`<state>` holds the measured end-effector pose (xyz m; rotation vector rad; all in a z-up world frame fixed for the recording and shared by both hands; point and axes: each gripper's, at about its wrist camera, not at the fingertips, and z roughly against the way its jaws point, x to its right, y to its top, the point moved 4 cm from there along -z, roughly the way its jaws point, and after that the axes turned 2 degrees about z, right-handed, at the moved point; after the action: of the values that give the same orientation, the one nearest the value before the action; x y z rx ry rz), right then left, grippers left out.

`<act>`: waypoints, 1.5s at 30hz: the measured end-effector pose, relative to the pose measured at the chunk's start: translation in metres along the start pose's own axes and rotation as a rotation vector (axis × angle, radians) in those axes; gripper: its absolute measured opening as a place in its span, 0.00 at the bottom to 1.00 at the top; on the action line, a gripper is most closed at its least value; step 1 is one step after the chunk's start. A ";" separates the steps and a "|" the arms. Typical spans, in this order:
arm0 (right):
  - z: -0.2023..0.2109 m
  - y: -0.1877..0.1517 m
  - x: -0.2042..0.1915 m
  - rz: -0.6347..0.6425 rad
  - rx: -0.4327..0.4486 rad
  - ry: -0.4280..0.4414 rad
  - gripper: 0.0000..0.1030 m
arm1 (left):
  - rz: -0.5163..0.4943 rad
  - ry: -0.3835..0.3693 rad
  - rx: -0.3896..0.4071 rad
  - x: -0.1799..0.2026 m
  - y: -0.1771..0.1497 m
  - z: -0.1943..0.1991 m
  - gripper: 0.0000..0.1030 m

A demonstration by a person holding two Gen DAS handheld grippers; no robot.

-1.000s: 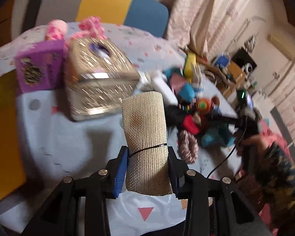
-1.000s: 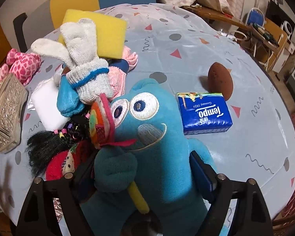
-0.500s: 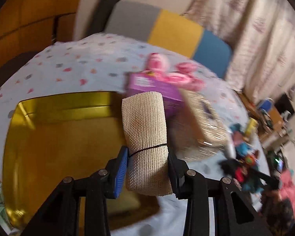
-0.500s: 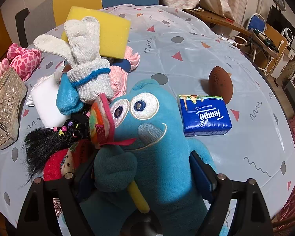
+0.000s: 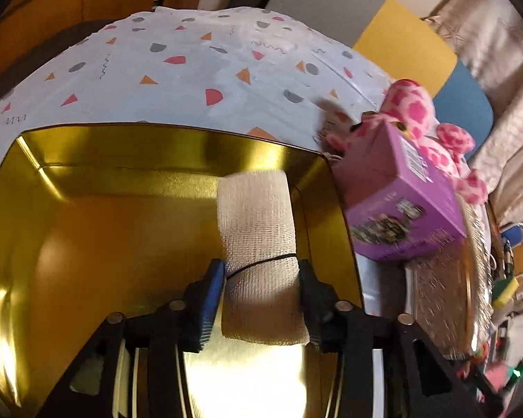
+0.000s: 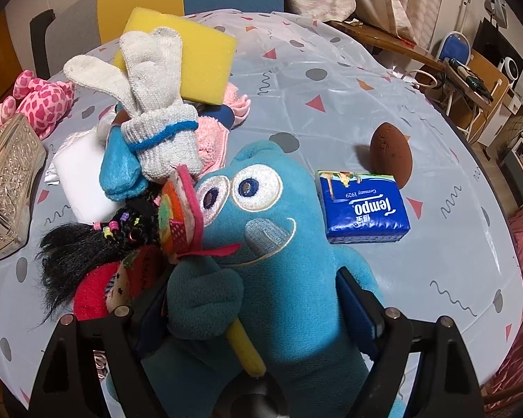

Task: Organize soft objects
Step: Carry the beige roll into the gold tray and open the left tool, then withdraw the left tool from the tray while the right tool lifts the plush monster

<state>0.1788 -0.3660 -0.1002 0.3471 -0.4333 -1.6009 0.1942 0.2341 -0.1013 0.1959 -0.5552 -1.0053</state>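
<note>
Left gripper (image 5: 261, 285) jaws opening, beige bandage roll (image 5: 258, 230) between them over gold tin (image 5: 87, 244). Right gripper (image 6: 254, 299) pinching blue plush (image 6: 261, 244); tissue pack (image 6: 362, 207) reads "tempo".

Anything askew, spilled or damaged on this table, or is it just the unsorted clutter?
Nothing damaged or spilled. The purple box sits tilted, propped between the gold tin and the pink plush. The toy pile is a jumbled heap, unsorted.
</note>
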 end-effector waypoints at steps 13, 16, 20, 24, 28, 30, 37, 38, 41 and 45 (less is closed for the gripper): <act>0.000 0.000 -0.001 0.013 0.002 -0.010 0.84 | -0.096 0.081 0.169 0.011 -0.027 0.053 0.70; 0.000 0.001 -0.002 0.018 0.003 -0.015 0.84 | -0.126 0.082 0.209 0.016 -0.049 0.078 0.72; 0.001 0.001 -0.003 0.028 0.007 -0.022 0.84 | -0.162 0.072 0.250 0.025 -0.074 0.102 0.75; 0.001 0.001 -0.005 0.034 0.011 -0.035 0.83 | -0.193 0.065 0.268 0.032 -0.093 0.116 0.78; 0.005 0.001 -0.007 0.027 0.014 -0.051 0.79 | -0.229 0.068 0.276 0.037 -0.110 0.126 0.79; 0.007 0.001 -0.007 0.015 0.015 -0.057 0.77 | -0.239 0.069 0.273 0.038 -0.114 0.127 0.79; 0.014 -0.001 -0.005 -0.035 0.009 -0.078 0.73 | -0.246 0.056 0.275 0.036 -0.121 0.133 0.79; 0.015 -0.002 -0.005 -0.043 0.009 -0.077 0.73 | -0.247 0.055 0.278 0.035 -0.122 0.135 0.79; 0.019 -0.004 -0.004 -0.078 0.008 -0.065 0.73 | -0.257 0.055 0.283 0.036 -0.124 0.136 0.79; 0.034 -0.005 -0.002 -0.154 0.044 -0.024 0.73 | -0.264 0.045 0.276 0.035 -0.127 0.136 0.82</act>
<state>0.1584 -0.3612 -0.0730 0.4027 -0.4699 -1.7486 0.0423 0.1498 -0.0253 0.5473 -0.6370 -1.1737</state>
